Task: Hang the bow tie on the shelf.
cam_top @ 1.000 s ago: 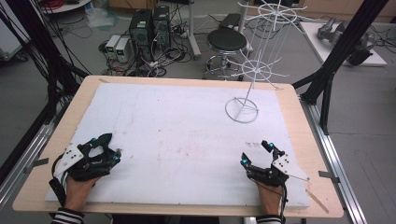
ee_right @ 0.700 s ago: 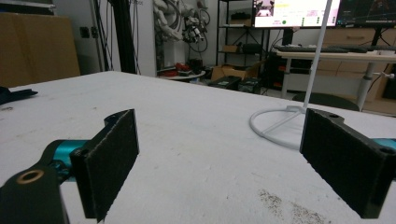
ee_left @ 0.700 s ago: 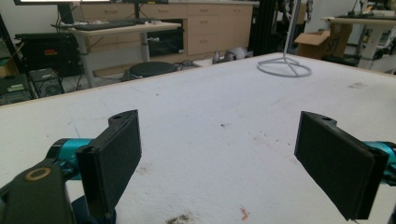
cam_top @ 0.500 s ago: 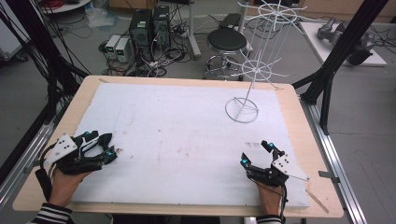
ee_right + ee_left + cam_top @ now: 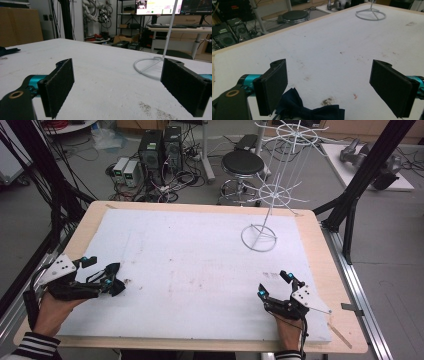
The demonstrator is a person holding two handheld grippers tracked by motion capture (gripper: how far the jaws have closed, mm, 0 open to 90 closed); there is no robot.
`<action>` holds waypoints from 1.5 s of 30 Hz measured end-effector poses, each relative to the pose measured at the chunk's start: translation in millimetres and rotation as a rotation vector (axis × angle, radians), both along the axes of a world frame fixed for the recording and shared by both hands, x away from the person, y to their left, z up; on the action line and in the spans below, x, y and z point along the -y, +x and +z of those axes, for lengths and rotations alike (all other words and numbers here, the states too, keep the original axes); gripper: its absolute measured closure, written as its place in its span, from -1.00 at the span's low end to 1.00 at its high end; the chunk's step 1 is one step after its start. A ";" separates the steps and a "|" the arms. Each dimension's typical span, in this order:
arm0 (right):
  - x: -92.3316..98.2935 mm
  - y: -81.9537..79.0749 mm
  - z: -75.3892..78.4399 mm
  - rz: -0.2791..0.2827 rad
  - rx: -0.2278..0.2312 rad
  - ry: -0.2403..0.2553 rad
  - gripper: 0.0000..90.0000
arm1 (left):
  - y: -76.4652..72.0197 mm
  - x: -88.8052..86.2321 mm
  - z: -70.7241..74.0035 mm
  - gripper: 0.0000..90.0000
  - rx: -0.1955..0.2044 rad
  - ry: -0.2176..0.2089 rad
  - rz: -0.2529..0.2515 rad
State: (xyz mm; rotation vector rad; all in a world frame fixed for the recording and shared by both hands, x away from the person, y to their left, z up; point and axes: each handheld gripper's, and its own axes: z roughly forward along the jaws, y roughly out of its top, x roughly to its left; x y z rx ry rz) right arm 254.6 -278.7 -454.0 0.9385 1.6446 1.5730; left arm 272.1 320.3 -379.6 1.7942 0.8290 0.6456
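Note:
A dark navy bow tie (image 5: 312, 112) lies flat on the white mat (image 5: 200, 255) near the front left corner. My left gripper (image 5: 102, 272) is open just over it; in the left gripper view (image 5: 329, 85) the tie sits low between the jaws, closer to the left one, and nothing is clamped. In the high view the bow tie (image 5: 117, 284) shows as a dark shape at the jaw tips. My right gripper (image 5: 272, 282) rests open near the front right, with nothing between its jaws (image 5: 117, 85). A white wire stand (image 5: 259, 238) rises at the back right.
The stand's ring base (image 5: 150, 67) lies ahead of the right gripper and far off in the left gripper view (image 5: 370, 15). The wooden table edge (image 5: 330, 250) frames the mat. A stool (image 5: 242, 164) and computers (image 5: 159, 147) stand on the floor behind.
My left hand has rolled and shifted slightly, turning its grey plate upward, with the jaws now over the bow tie. The right gripper has stayed put.

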 end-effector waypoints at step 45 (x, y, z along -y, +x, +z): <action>0.8 -0.2 -0.2 -0.004 0.007 0.007 -0.76 | 33.6 1.1 -16.8 -0.21 -0.474 0.399 -0.116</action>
